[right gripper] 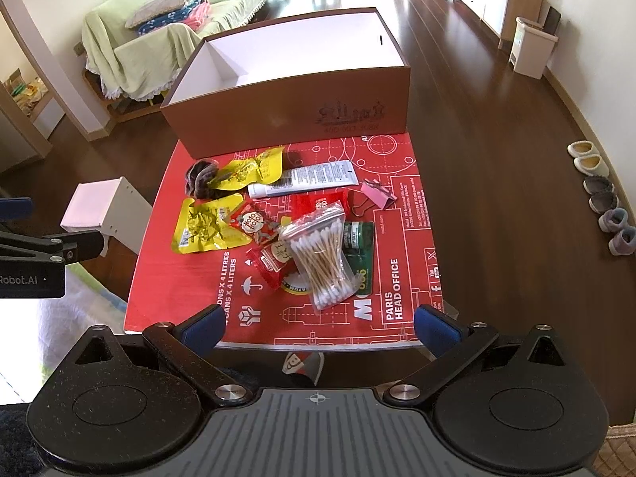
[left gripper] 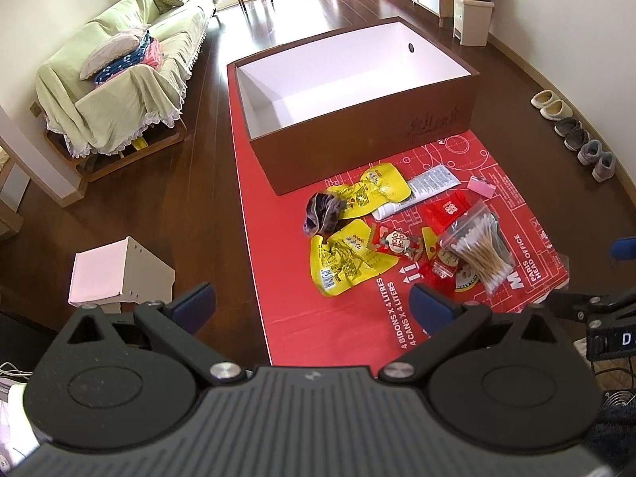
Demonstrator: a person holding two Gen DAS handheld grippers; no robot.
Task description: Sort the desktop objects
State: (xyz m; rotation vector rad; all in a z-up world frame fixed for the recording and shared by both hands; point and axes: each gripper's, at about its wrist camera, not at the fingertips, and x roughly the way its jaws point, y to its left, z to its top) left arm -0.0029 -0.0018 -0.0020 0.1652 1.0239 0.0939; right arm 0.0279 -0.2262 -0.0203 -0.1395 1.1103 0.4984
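On the red printed mat (right gripper: pixel 397 278), a loose heap of small items lies just in front of the brown box (right gripper: pixel 286 107).

Box: open top, white inside, nothing visible within; dark emblem printed on its near wall. It sits at the far end of the mat.

Heap, far to near:
- dark grey scrunchie (right gripper: pixel 200 179), at the left, touching a yellow pouch (right gripper: pixel 254 169)
- second yellow pouch (right gripper: pixel 204 224), crumpled, nearer and to the left
- white tube (right gripper: pixel 306 179) lying flat, label up, right of the far pouch
- pink binder clip (right gripper: pixel 377 192) at the right, apart from the tube
- red snack packets (right gripper: pixel 258 228) in the middle, overlapping one another
- clear zip bag of cotton swabs (right gripper: pixel 322 262), wooden sticks, lying on top of the packets and partly over a green card (right gripper: pixel 359 246)

Cotton swab bag covers much of what lies beneath; lower items only partly seen.

Left gripper (left gripper: pixel 312 304): jaws spread wide, nothing between the blue pads, hanging over the near left edge of the mat, angled down. Right gripper (right gripper: pixel 318 326): likewise spread wide and empty, over the near edge of the mat, short of the swab bag. Neither touches any item.

Surroundings: dark wooden floor; white stool (left gripper: pixel 119 274) left of the mat; sofa (left gripper: pixel 119 79) under a pale green cover far left; white bin (left gripper: pixel 471 18) and cabinet far right; row of slippers (right gripper: pixel 604 198) along the right wall.
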